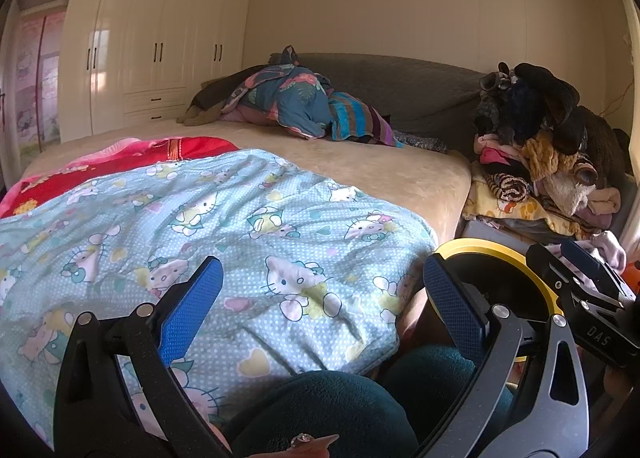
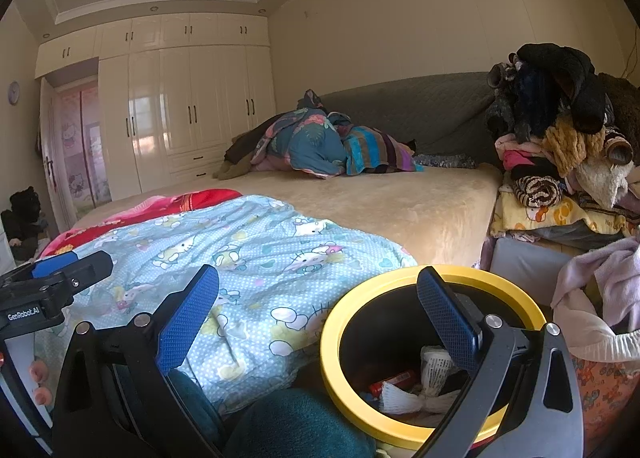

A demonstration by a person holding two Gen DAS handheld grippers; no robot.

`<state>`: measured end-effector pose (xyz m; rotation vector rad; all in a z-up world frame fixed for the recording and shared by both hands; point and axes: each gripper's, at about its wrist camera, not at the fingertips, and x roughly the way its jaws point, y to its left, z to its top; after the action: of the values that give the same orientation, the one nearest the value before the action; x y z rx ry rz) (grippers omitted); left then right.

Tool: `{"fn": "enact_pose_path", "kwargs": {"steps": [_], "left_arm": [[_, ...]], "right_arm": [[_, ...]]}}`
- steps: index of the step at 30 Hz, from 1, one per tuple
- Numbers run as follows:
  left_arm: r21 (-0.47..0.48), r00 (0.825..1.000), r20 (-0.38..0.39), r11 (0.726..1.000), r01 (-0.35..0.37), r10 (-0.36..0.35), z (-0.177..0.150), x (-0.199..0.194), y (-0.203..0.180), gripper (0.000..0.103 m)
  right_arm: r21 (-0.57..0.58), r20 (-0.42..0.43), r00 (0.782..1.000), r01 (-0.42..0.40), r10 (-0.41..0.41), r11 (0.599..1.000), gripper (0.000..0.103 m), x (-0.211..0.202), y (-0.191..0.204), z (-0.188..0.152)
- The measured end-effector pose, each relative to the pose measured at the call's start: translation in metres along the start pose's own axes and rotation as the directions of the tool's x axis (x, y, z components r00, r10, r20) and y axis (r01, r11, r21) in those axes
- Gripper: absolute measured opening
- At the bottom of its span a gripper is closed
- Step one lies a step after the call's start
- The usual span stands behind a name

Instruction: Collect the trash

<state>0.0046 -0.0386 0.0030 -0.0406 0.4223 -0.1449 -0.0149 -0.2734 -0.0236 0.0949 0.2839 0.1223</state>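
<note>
A round trash bin with a yellow rim (image 2: 332, 342) stands beside the bed. Inside it lie crumpled white paper (image 2: 400, 398) and a red wrapper (image 2: 394, 380). Part of its rim shows in the left wrist view (image 1: 480, 248). My right gripper (image 2: 318, 310) is open and empty, its right finger over the bin's mouth. My left gripper (image 1: 322, 304) is open and empty, above the light blue Hello Kitty blanket (image 1: 200, 226). The right gripper also shows in the left wrist view (image 1: 584, 286), and the left gripper in the right wrist view (image 2: 56, 270).
A beige bed (image 2: 400, 202) carries a red blanket (image 2: 160, 206) and a heap of bedding (image 2: 320, 142) by the grey headboard (image 2: 420, 110). A pile of clothes (image 2: 560, 138) sits to the right. White wardrobes (image 2: 180, 106) line the far wall. Dark teal fabric (image 2: 300, 426) is below.
</note>
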Motion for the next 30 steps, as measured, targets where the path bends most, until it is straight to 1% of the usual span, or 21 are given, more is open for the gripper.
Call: {"fn": "enact_pose_path", "kwargs": {"steps": [30], "left_arm": [[-0.002, 1.000, -0.001, 1.000, 0.003, -0.003, -0.0003, 0.0006, 0.0008, 0.092]], "right_arm": [[0.006, -0.004, 1.000, 0.002, -0.002, 1.000, 0.097, -0.0004, -0.0018, -0.0021]]}}
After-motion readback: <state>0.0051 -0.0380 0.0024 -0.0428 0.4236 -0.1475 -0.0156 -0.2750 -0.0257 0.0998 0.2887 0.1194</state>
